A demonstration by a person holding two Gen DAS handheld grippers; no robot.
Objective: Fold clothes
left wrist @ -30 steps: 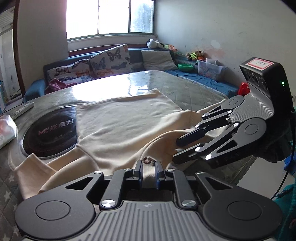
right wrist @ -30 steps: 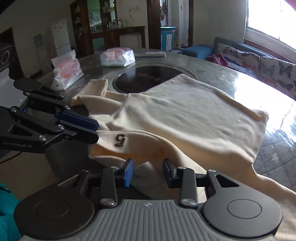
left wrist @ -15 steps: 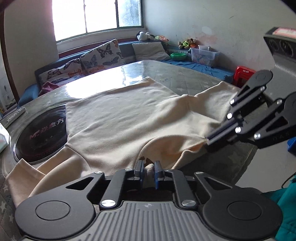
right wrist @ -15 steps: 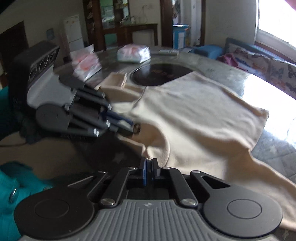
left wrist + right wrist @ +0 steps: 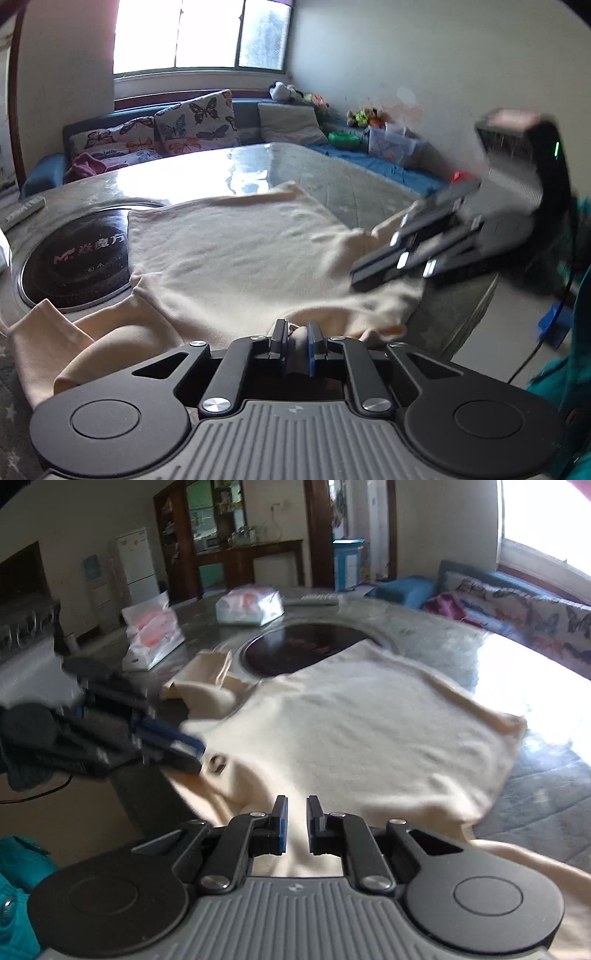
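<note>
2 grippers work at the near edge of a round table point(image 5: 369, 184), and a cream sweater point(image 5: 240, 251) lies spread across it, back side up as far as the blur lets me judge. Its body covers the near half of the table, with the hem toward the window side. One sleeve point(image 5: 207, 679) lies bunched beside the dark round cooktop point(image 5: 74, 258) set into the middle of the table, and the sweater's edge overlaps that cooktop's rim.

On the cooktop, white writing reads "MF" followed by Chinese characters; a smaller line beneath is too small to read. A small dark mark point(image 5: 218, 764) sits on the sweater near its neck, too smeared to read.

The left gripper point(image 5: 295, 336) is at the sweater's near edge, its blue-padded fingers point(image 5: 313, 345) drawn close with a fold of cream cloth pinched between them. The right gripper point(image 5: 295, 812) sits over the sweater's near edge too, its fingers point(image 5: 282, 823) a little apart with cloth lying under the gap; I see no pinch there. In the left view it shows as a blurred black shape over the sweater's right shoulder, with a green light on its body.

Beyond the cooktop, 2 plastic-wrapped packs point(image 5: 155, 635) with pink contents and a remote control point(image 5: 319, 599) rest on the table. Past the table stands a sofa with butterfly-print cushions point(image 5: 195, 122) under a bright window point(image 5: 199, 33).
</note>
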